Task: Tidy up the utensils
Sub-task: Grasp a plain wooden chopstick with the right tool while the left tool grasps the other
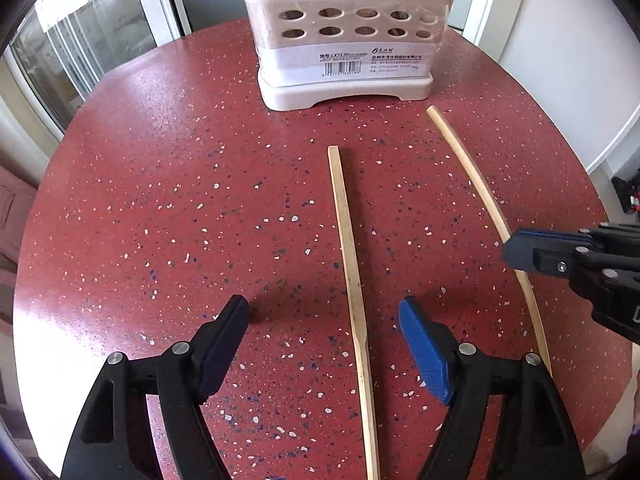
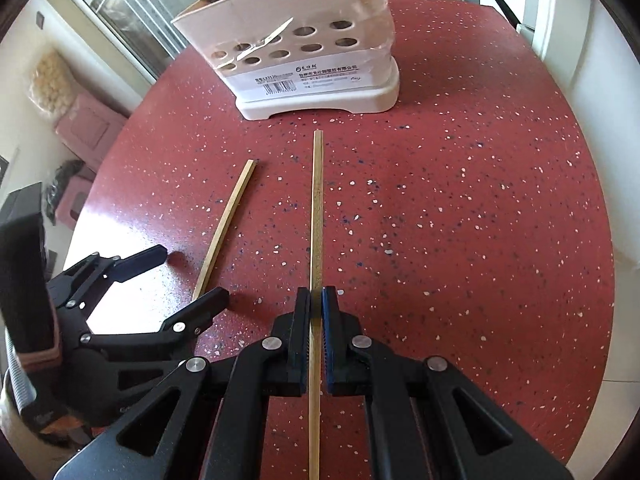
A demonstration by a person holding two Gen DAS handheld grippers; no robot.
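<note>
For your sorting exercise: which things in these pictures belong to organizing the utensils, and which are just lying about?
Part of the job:
- chopstick clamped in the right gripper
- second chopstick between the open left gripper's fingers
- white utensil holder

Just lying about:
- pink boxes
- bag of pale pieces

Both my wrist cameras look steeply down along my fingers from close above the red table (image 1: 160, 200), sharing two chopsticks (image 2: 224, 224) and the white holder (image 1: 344, 60).
</note>
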